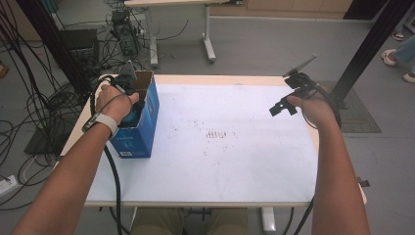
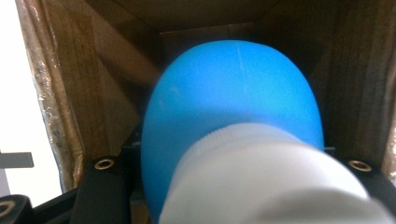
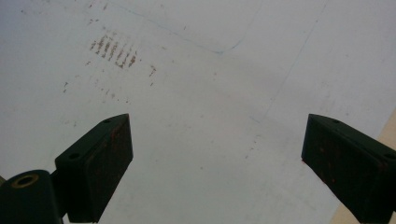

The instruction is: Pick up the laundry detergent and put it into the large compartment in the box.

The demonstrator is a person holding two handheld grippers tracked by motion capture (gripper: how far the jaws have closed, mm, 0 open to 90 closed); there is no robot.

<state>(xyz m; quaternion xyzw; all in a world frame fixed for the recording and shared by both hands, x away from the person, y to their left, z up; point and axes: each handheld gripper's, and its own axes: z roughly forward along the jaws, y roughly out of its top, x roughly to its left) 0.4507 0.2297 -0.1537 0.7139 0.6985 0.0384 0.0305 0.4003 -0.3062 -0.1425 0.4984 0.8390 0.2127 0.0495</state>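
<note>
Left gripper view alone shows inside the one blue cardboard box (image 2: 70,93): left gripper (image 2: 233,186) fingers closed on one blue, white-capped, probably plastic bottle (image 2: 233,98); right gripper (image 3: 217,158) fingers spread wide, empty, over the white worktop (image 3: 210,93).

Both arms are bare, without sleeves. The left hand (image 1: 113,102) carries a light grey wristband (image 1: 101,122). Olive-green trousers (image 1: 188,221) are worn. The right gripper (image 3: 217,154) has two black, wedge-shaped jaws with recessed screws and worn pads. A black cable (image 1: 114,176) trails behind the left gripper (image 2: 233,182).
</note>
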